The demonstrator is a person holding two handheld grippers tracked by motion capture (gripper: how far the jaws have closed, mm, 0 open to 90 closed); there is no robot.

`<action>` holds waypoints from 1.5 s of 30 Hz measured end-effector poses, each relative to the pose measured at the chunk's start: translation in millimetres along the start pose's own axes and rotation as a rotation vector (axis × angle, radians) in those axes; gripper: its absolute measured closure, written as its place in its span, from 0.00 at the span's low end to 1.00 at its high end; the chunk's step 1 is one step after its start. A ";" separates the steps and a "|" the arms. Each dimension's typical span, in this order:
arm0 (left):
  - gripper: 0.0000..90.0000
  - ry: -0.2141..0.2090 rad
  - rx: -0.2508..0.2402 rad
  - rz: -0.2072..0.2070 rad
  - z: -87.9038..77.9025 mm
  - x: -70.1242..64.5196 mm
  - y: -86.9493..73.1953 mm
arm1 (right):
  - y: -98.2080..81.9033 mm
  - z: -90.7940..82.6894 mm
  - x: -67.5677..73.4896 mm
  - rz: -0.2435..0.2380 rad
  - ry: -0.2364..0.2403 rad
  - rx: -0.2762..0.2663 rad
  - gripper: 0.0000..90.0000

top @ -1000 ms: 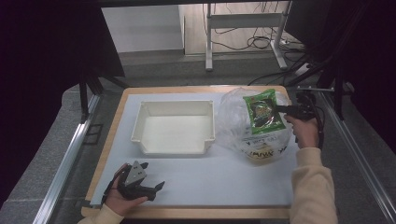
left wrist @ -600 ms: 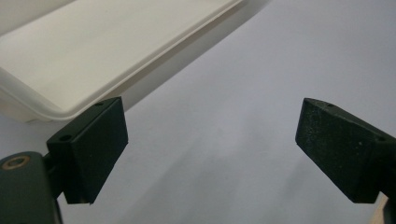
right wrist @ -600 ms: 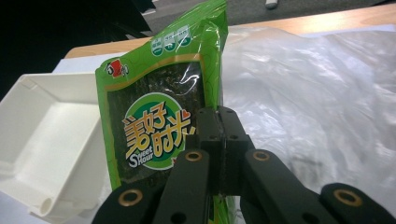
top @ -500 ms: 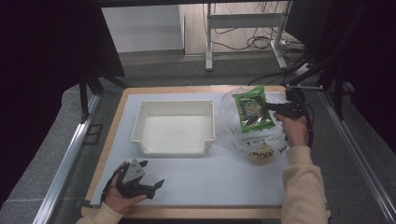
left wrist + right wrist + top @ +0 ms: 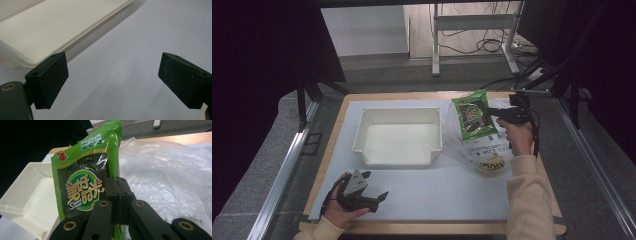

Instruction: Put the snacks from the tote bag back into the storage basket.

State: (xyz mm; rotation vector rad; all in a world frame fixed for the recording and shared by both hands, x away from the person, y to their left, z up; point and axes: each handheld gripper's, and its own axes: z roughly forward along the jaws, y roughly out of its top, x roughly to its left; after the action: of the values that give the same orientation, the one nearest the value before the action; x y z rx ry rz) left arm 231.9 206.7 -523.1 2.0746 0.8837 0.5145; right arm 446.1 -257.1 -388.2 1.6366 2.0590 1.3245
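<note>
Just beside tray [image 5: 398, 136] rim: gripped packet [image 5: 473, 115].

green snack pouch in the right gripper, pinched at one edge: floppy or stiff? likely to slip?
The green snack pouch stands nearly upright above the right gripper without sagging, so it is probably fairly stiff and light for its size. Its film is glossy, so it may be slippery; an edge pinch could let it swing or slide. Over the white tray it would likely drop flat, not roll.

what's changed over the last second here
The right gripper, shut on the green snack packet, has lifted it off the clear plastic bag and carried it toward the far edge of the table, a little nearer the white tray. The left gripper stayed open at the near edge; the tray and the bag kept their places.
</note>
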 end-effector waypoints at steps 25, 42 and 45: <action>0.10 -0.047 0.000 -0.030 1.2 4.6 -1.4 | 4.4 14.0 25.2 -0.003 0.033 -0.015 1.00; 0.10 -0.046 0.022 -0.008 7.4 -0.1 -0.7 | 2.4 32.4 58.3 -0.036 0.075 -0.006 1.00; 0.10 -0.047 0.021 -0.009 7.2 0.1 -0.7 | 2.6 35.1 60.2 -0.034 0.080 -0.003 1.00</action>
State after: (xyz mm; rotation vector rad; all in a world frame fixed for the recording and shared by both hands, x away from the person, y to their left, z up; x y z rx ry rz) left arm 236.1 203.4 -528.0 2.0917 0.8746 0.4519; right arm 447.9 -187.4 -385.1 1.5647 2.1188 1.4027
